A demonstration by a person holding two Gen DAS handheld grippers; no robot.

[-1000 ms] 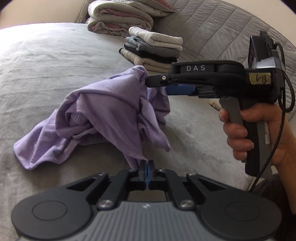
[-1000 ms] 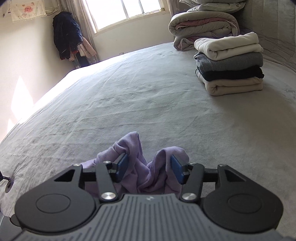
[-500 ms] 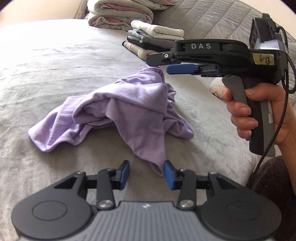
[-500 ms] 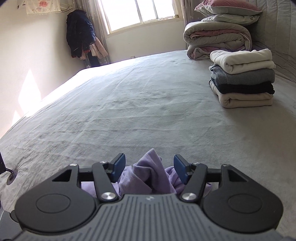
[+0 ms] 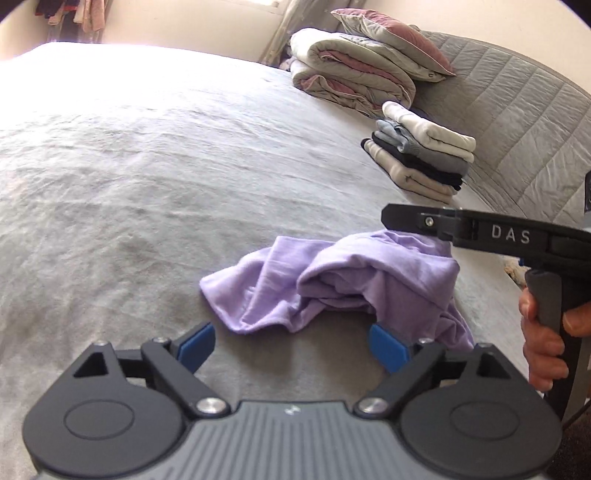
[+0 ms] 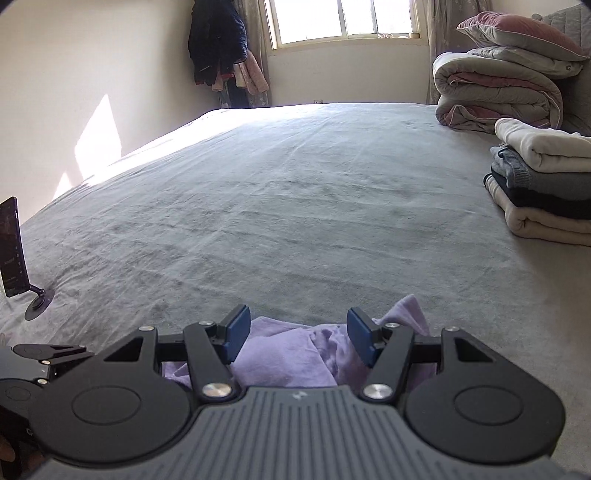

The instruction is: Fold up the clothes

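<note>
Left gripper (image 5: 290, 343): jaws opening, blue pads spread wide, nothing between them, just bare bedspread (image 5: 147, 192). The lilac garment (image 5: 343, 280) lies crumpled on the bed just ahead of the pads, nearest its right pad, not touching either as far as I can tell. Right gripper (image 6: 295, 334): pads apart at a medium gap, hanging over the same garment (image 6: 291, 354); fabric bunches below and between the pads, but neither pad visibly presses on it, so no grip. From the left wrist view the right gripper (image 5: 406, 219) comes in from the right, side-on, tip above the far right edge of the garment, with the person's right hand (image 5: 546, 339) on its handle. Further out, right of both tools: a stack of folded clothes (image 6: 543, 184), cream on top, grey and dark below. Behind that, a rolled quilt (image 6: 495, 92) with a pillow (image 6: 521, 35) on it. Far left of the right gripper, a phone on a stand (image 6: 13, 251).
</note>
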